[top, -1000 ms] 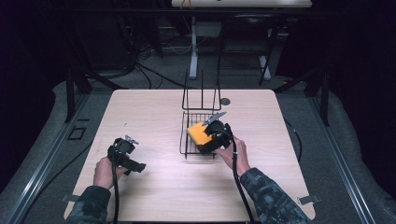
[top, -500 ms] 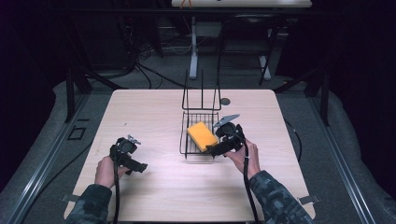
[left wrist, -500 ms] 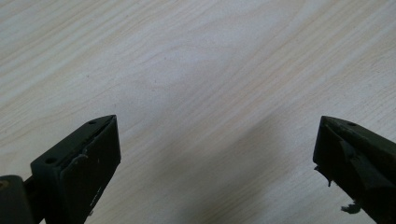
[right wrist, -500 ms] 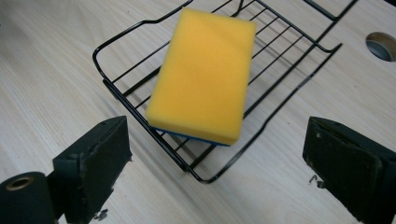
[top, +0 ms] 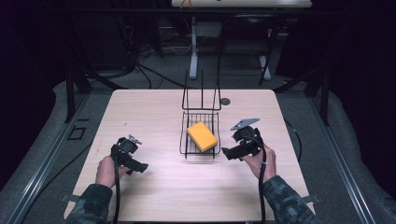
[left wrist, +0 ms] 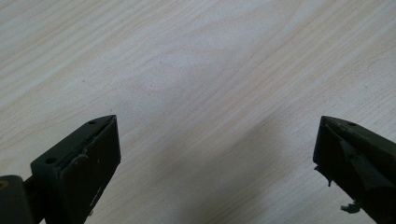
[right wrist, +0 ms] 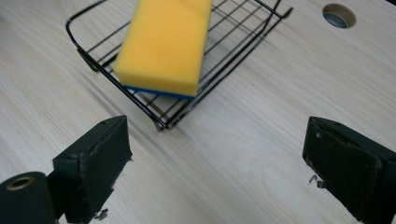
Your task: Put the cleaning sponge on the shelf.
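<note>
The yellow sponge point(right wrist: 163, 44) lying in the wire basket point(right wrist: 243, 42) at the right gripper's point(right wrist: 217, 161) 11 o'clock looks light and squashy, best pinched across its long sides by that released, empty gripper.

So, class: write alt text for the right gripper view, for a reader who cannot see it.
A yellow sponge with a blue underside lies in a black wire basket on a pale wooden table. The right gripper has its black fingers open and empty in the foreground.
</note>
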The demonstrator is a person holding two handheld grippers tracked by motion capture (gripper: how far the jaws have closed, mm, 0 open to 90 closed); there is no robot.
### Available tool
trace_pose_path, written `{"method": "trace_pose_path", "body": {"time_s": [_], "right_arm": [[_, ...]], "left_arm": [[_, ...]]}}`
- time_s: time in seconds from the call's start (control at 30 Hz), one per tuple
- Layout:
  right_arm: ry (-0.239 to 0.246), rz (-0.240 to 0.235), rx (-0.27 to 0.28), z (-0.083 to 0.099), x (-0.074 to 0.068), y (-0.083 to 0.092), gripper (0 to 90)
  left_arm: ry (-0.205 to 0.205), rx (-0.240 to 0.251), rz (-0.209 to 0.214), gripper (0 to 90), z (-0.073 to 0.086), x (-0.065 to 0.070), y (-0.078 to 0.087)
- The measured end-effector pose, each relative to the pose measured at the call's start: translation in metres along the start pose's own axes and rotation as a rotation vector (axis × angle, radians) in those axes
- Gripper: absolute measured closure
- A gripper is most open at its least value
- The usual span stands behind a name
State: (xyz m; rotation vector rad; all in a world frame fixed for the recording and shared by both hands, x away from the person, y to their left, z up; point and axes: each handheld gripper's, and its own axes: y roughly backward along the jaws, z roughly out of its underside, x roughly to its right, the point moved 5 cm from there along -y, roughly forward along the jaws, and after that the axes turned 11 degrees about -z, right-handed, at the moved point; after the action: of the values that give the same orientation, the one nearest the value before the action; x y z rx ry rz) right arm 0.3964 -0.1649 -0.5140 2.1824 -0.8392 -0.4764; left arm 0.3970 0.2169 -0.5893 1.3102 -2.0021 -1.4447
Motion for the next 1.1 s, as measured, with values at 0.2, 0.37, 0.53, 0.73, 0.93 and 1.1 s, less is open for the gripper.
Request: {"method": "trace_pose_path", "body": {"time_s": [0.2,0.37,0.53,0.73,0.93,1.1], "right_arm": [[-0.031,0.021,-0.013,0.018,0.009,0.009,7.1],[-0.055,0.034,-0.024,0.028,0.015,0.014,7.4],[-0.083,0.041,-0.049,0.041,0.021,0.016,8.1],[-0.129,0.051,-0.077,0.060,0.033,0.017,9.1],[-0.169,0.059,-0.116,0.079,0.044,0.012,9.5],[-0.199,0.048,-0.148,0.087,0.053,0.005,9.7]], "left_arm": [[0.002,-0.003,0.002,1.0,0.000,0.000,0.000],[0.003,-0.004,0.003,1.0,0.000,0.000,0.000],[0.002,-0.006,0.006,1.0,0.000,0.001,-0.001],[-0.002,-0.007,0.005,1.0,0.000,0.001,-0.002],[-0.005,-0.007,0.004,1.0,-0.001,0.002,-0.002],[-0.005,-0.009,0.004,1.0,-0.001,0.001,-0.003]]}}
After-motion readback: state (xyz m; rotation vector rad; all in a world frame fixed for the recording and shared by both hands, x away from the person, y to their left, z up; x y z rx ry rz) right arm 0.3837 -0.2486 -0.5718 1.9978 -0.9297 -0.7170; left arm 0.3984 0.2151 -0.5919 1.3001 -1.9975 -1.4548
